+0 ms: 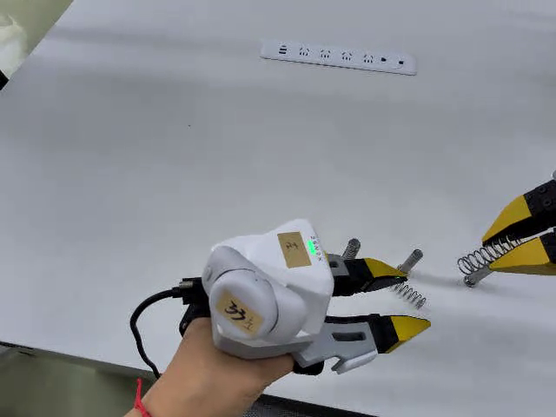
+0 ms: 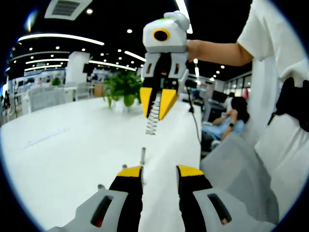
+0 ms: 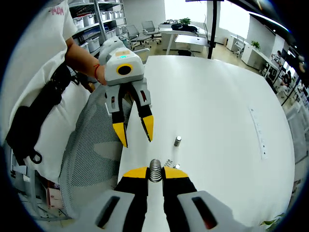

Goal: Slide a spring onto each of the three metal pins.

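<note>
My left gripper (image 1: 401,298) is open above the table's near edge, nothing between its yellow tips. Two bare metal pins (image 1: 351,249) (image 1: 410,259) stand just beyond its upper jaw, and a loose spring (image 1: 408,295) lies between the jaws' line and the second pin. At the right edge my right gripper (image 1: 526,234) is shut on another spring (image 1: 485,254), whose free end hangs by a third pin (image 1: 473,277). The right gripper view has that spring (image 3: 155,170) pinched between the tips. In the left gripper view a pin (image 2: 142,155) stands ahead of the open jaws.
A white power strip (image 1: 339,56) lies at the far side of the white table (image 1: 174,156). A black cable (image 1: 143,317) trails from the left gripper over the near table edge. An office chair (image 3: 91,154) stands beside the table.
</note>
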Demonstrator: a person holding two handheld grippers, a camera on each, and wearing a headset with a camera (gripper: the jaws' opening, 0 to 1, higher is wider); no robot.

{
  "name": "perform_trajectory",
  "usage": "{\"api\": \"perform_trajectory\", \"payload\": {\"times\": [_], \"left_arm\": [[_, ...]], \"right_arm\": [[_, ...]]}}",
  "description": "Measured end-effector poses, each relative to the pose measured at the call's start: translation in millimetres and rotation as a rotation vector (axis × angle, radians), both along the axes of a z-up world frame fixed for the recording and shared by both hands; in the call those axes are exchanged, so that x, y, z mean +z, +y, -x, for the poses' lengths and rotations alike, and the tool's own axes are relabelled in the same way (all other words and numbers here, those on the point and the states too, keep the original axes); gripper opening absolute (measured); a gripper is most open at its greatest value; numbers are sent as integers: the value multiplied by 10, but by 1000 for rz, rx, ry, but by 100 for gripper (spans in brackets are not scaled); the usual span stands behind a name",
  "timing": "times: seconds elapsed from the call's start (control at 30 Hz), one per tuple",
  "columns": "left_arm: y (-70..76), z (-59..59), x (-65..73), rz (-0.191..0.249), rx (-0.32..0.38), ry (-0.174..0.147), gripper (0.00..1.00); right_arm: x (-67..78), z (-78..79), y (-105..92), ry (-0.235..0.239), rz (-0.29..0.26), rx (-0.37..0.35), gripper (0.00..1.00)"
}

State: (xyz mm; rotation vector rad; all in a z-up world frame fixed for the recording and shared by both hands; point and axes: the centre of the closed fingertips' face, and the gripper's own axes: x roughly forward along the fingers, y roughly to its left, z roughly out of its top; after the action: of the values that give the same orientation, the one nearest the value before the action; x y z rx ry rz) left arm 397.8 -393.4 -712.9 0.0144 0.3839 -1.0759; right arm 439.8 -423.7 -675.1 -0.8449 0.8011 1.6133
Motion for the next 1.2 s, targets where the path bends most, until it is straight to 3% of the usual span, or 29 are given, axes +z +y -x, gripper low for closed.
{"api": "perform_trajectory", "payload": {"times": [0.27,0.43,0.53,0.73,0.97,1.03,1.2], "left_arm": [[84,-7,-84,-28,24,-5,36],[155,8,-170,-44,31,-3,42],[204,9,-197,-57,30,-24,47],[331,-27,-239,-63,45,-38,58],[503,-91,-330,-69,51,-38,70],[544,-121,-368,-62,54,-17,76],[613,-181,-415,-63,56,-9,86]], "right_arm": [[-164,-237,48,-74,74,-8,12],[-290,-314,91,-86,99,-8,12],[-384,-359,96,-97,121,-7,12],[-541,-449,133,-97,146,-22,12],[-676,-433,153,-85,181,-33,12],[-706,-432,158,-81,189,-41,12],[-809,-440,145,-78,205,-47,12]]}}
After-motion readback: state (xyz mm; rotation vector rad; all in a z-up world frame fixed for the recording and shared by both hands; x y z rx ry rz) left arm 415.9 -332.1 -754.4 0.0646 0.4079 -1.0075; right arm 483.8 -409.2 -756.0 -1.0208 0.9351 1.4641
